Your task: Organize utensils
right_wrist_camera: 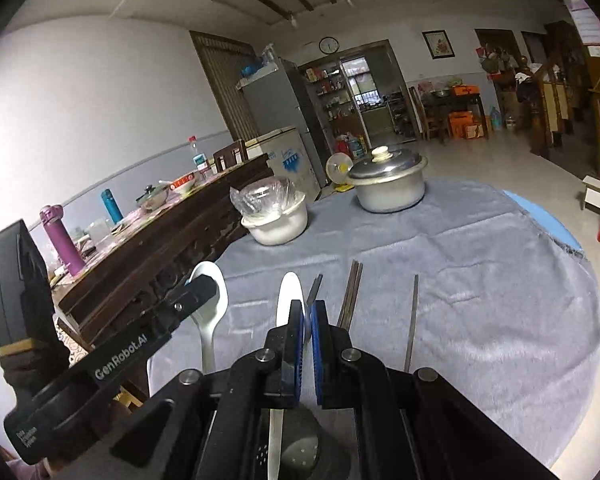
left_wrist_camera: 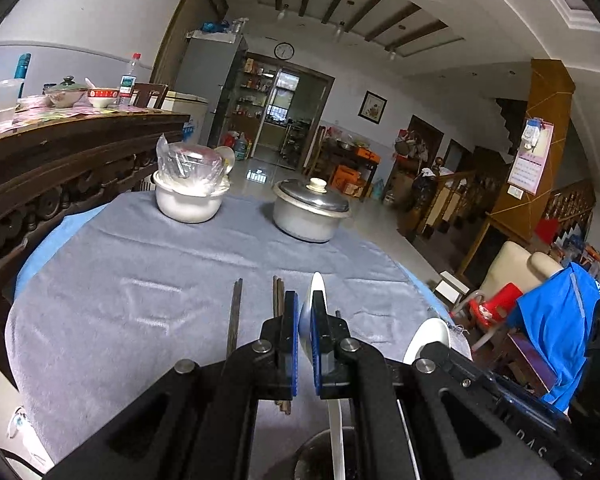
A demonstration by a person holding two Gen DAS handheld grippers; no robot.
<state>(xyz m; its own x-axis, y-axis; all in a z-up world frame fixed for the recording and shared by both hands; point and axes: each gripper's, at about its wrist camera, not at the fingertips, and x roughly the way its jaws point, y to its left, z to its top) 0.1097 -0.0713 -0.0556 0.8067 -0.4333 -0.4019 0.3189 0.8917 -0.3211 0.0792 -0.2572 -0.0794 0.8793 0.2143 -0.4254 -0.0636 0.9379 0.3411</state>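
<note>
My left gripper (left_wrist_camera: 305,300) is shut on a white spoon (left_wrist_camera: 317,283); the bowl sticks up past the blue pads and the handle hangs down below them. My right gripper (right_wrist_camera: 306,308) is shut on a second white spoon (right_wrist_camera: 290,292) in the same way. Each view catches the other gripper alongside: the right gripper (left_wrist_camera: 436,348) with its spoon (left_wrist_camera: 428,334), and the left gripper (right_wrist_camera: 198,284) with its spoon (right_wrist_camera: 212,300). Dark chopsticks (left_wrist_camera: 235,312) (right_wrist_camera: 352,292) lie loose on the grey cloth (left_wrist_camera: 140,280). A perforated metal holder (right_wrist_camera: 300,454) shows under the grippers.
At the far side of the round table stand a white pot with a plastic-wrapped bowl (left_wrist_camera: 188,200) and a lidded metal pot (left_wrist_camera: 310,212). A carved dark wooden sideboard (left_wrist_camera: 60,160) with dishes and bottles borders the left. A chair with blue cloth (left_wrist_camera: 556,320) stands at the right.
</note>
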